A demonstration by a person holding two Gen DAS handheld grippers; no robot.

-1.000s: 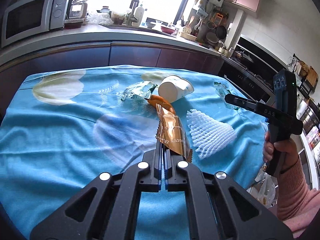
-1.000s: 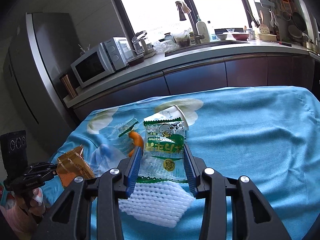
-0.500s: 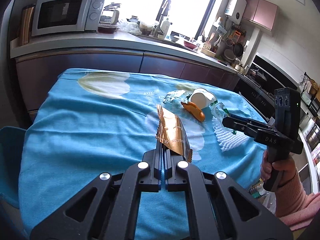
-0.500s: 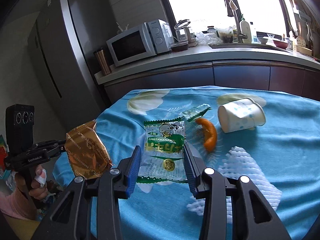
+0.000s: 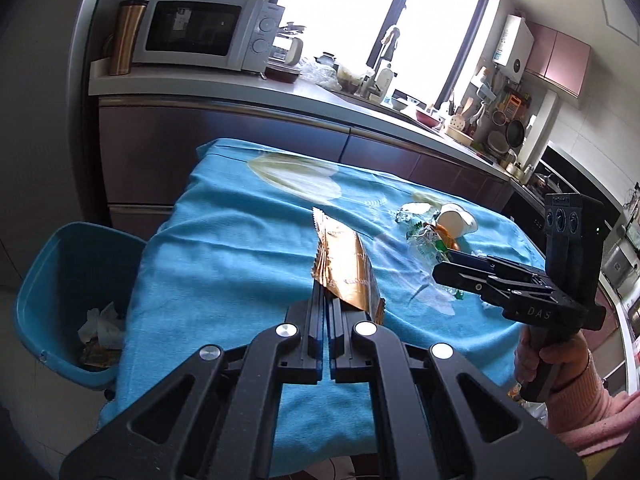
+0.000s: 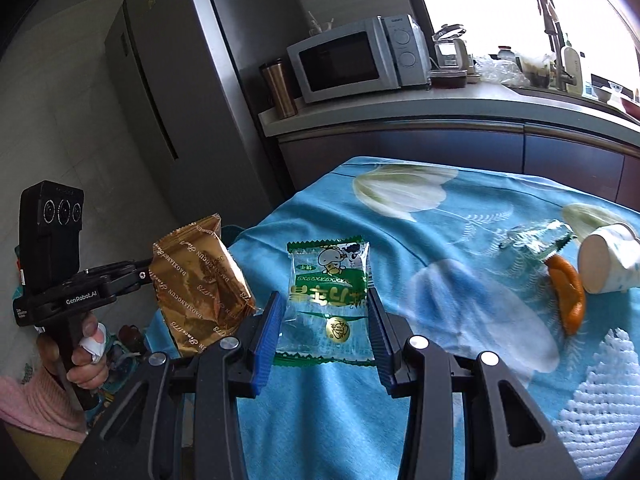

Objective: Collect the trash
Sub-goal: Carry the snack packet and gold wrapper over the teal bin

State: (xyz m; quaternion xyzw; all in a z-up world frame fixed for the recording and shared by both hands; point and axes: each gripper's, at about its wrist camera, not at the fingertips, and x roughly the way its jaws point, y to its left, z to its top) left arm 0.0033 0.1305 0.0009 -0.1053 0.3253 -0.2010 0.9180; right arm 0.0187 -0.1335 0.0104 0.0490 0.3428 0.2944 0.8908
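Observation:
My left gripper (image 5: pixel 325 300) is shut on a gold foil wrapper (image 5: pixel 344 268), which sticks up over the left part of the blue tablecloth (image 5: pixel 240 260). The right wrist view shows the same wrapper (image 6: pixel 200 280) hanging beyond the table's left edge. My right gripper (image 6: pixel 326 304) is shut on a green and clear snack packet (image 6: pixel 328 280), gripped by its two sides between the blue pads (image 6: pixel 266 332). A blue bin (image 5: pixel 48 280) stands on the floor left of the table, holding crumpled tissue. On the cloth lie a tipped paper cup (image 6: pixel 608 264), an orange peel (image 6: pixel 568 292), a clear green wrapper (image 6: pixel 540 240) and a white foam net (image 6: pixel 600 400).
A kitchen counter (image 5: pixel 280 96) with a microwave (image 5: pixel 200 36) and a metal tumbler (image 5: pixel 126 36) runs behind the table. A tall fridge (image 6: pixel 180 80) stands at the left. A person's hand in a pink sleeve (image 5: pixel 580 408) holds each gripper.
Both grippers have swung left across the table, each carrying its wrapper. The leftover trash has slid to the right, and the blue bin has come into the left wrist view.

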